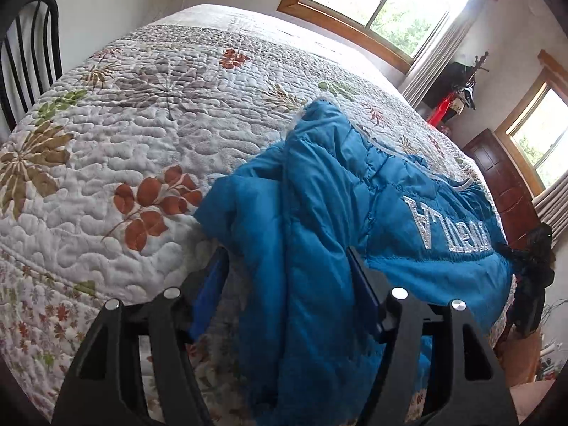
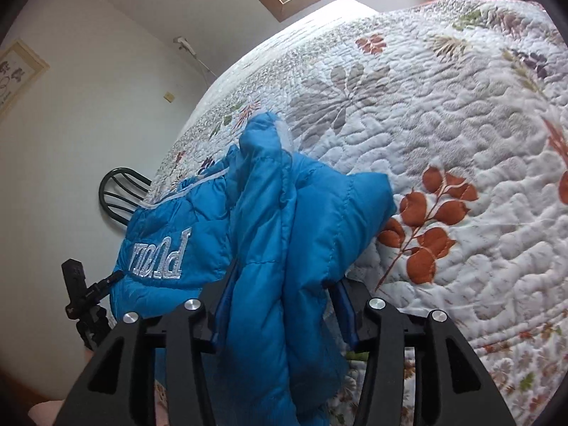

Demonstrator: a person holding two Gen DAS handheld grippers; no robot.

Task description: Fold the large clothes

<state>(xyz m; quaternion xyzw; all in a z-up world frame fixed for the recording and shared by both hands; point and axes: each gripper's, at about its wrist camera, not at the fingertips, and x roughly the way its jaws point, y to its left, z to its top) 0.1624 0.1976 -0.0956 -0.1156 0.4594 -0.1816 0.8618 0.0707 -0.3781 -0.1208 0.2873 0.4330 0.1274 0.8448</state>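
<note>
We hold the blue jacket bunched in both hand-held grippers, left and right; its body stretches ahead across the bed.

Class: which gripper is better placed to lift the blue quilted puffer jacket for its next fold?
Probably the right gripper: the blue quilted puffer jacket fills its jaws. The left gripper has wider jaws, fabric looser between them.
</note>
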